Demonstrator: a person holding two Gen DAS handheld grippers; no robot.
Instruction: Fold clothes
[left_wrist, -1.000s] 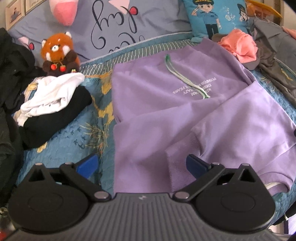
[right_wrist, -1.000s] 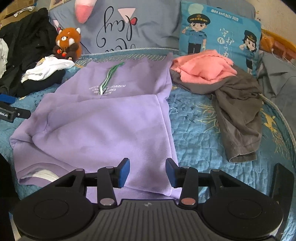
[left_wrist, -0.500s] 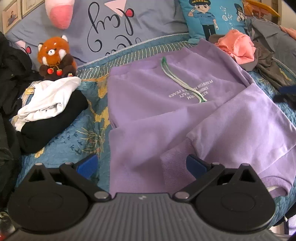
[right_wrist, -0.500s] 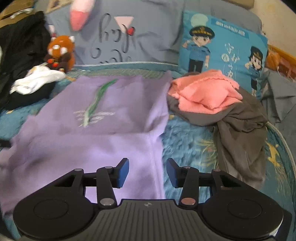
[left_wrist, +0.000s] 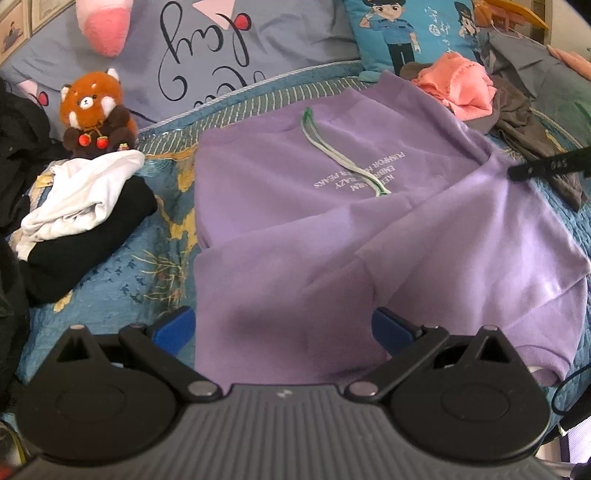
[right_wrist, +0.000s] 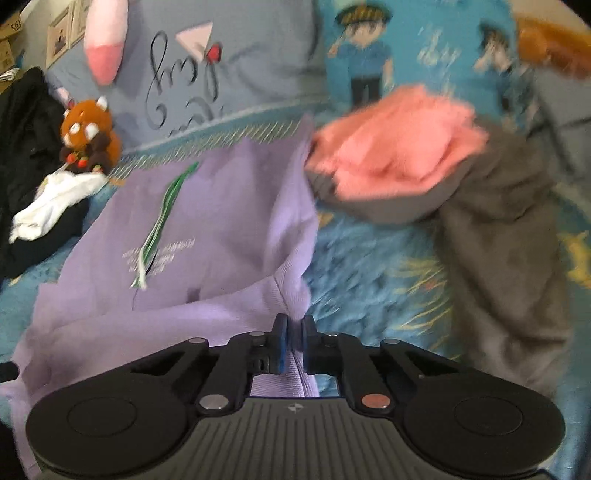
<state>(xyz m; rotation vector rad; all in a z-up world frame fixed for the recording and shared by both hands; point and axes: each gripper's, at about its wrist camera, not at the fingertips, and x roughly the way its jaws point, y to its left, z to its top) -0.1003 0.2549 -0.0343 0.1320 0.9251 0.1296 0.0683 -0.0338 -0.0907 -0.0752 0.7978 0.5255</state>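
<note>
A purple sweatshirt (left_wrist: 295, 206) with white lettering and a green-white cord lies partly folded on the blue bedspread; it also shows in the right wrist view (right_wrist: 207, 229). My left gripper (left_wrist: 282, 326) is wide open and empty, hovering over the sweatshirt's near fold. My right gripper (right_wrist: 292, 338) is shut on the sweatshirt's right side edge, with purple cloth pinched between its blue pads. In the left wrist view the right gripper shows as a dark bar (left_wrist: 546, 166) at the garment's right edge.
A pink garment (right_wrist: 399, 155) lies on a grey one (right_wrist: 498, 240) to the right. White and black clothes (left_wrist: 81, 206) are stacked at the left by a red panda plush (left_wrist: 96, 110). Pillows (left_wrist: 236, 48) line the back.
My right gripper moved forward along the sweatshirt's right side and closed on its edge. My left gripper stayed open and drifted slightly.
</note>
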